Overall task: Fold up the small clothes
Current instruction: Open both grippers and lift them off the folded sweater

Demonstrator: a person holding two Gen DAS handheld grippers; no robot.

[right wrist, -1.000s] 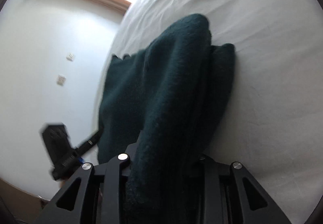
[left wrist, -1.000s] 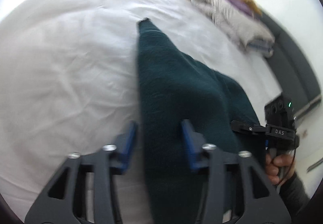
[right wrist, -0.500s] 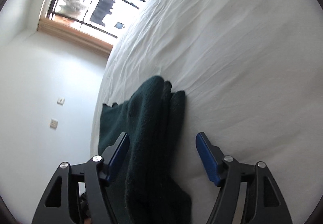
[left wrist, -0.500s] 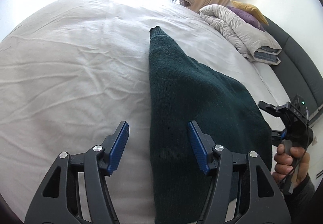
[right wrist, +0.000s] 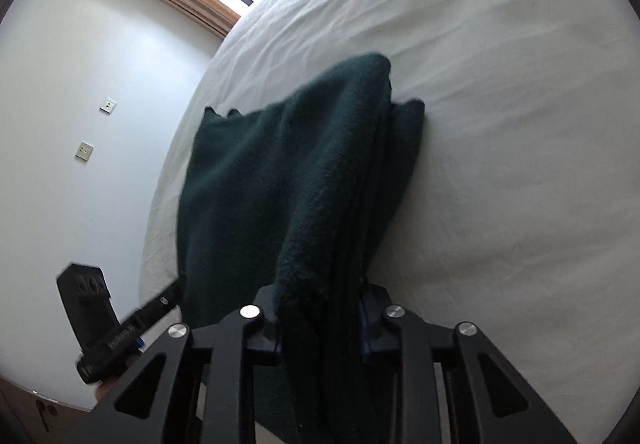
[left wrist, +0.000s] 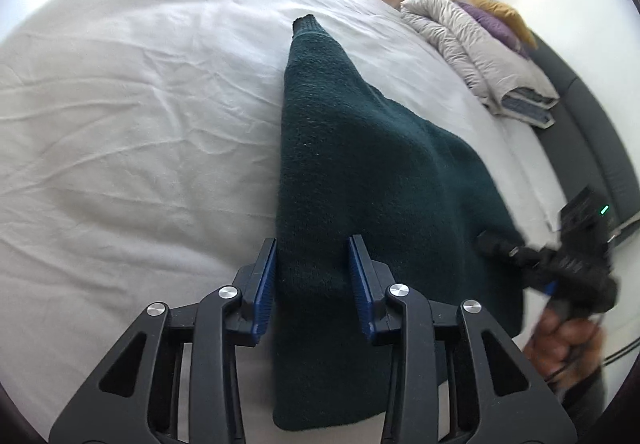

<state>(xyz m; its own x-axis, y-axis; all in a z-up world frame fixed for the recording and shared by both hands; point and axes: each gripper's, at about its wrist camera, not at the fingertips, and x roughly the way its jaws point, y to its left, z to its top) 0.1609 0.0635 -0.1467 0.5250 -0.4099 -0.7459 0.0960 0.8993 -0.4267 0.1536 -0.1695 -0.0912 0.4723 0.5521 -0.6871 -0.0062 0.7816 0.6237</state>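
A dark green knit sweater [left wrist: 360, 172] lies on a white bed sheet [left wrist: 128, 132], its sleeve cuff [left wrist: 306, 22] pointing away. My left gripper [left wrist: 314, 276] is closed on the near folded edge of the sweater, its blue pads pressing the thick fabric. In the right wrist view the sweater [right wrist: 288, 180] rises in a bunched ridge from the sheet [right wrist: 500, 124]. My right gripper [right wrist: 320, 318] is shut on that bunched edge. The right gripper also shows in the left wrist view [left wrist: 568, 260], at the sweater's right edge. The left gripper shows in the right wrist view [right wrist: 120, 332].
A folded grey duvet [left wrist: 480, 56] with purple and yellow pillows lies at the bed's far right, by a dark headboard [left wrist: 592, 148]. A window with curtains is beyond the bed. A white wall [right wrist: 80, 124] with sockets runs along the bed's left side.
Half a second ago both grippers were open beside the sweater. Both have now closed on its near edges, and the fabric is bunched and lifted at the right gripper.
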